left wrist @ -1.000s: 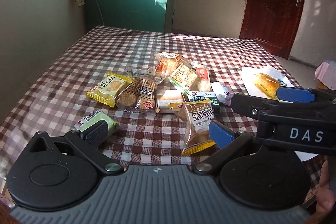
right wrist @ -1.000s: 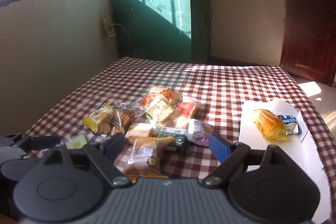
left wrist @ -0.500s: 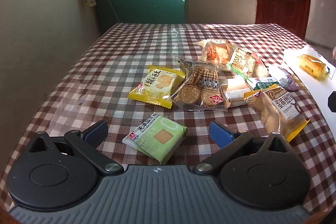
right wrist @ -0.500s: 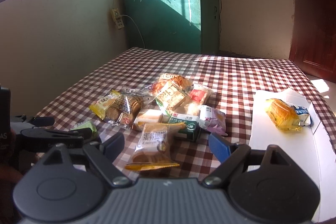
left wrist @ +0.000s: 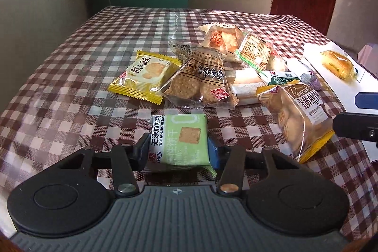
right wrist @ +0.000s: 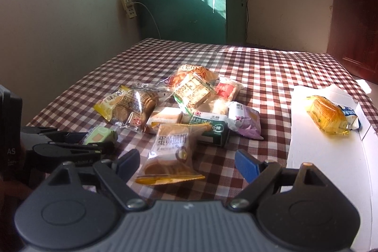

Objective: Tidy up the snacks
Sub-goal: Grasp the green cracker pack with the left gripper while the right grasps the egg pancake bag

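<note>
My left claw [left wrist: 178, 152] has just been closing, and the green cracker pack [left wrist: 180, 139] now sits between its pads, which press on the pack's two long sides near the end closest to me. The pack lies flat on the checked desk [left wrist: 70, 96], just apart from the main heap of snacks. I judge it light and fairly stiff: a small block of crackers in a smooth film wrapper. The film will be slippery, and the crackers inside can crack, so I want a firm but not crushing squeeze across the block itself, not on the crimped end flaps.

My right claw [right wrist: 186, 163] stands released, its blue pads spread wide with nothing gripped. The pancake bag [right wrist: 169, 155] lies on the desk between them and a little ahead. That one looks soft and puffy, with air inside and loose cakes, so it should give under the pads; I would take it across the middle of the body.

Off to my right lies the white cardboard tray [right wrist: 326, 162], already holding a yellow-wrapped cake [right wrist: 327, 115] and a small blue-and-white packet [right wrist: 350, 117]. I take this to be where the snacks go.
</note>
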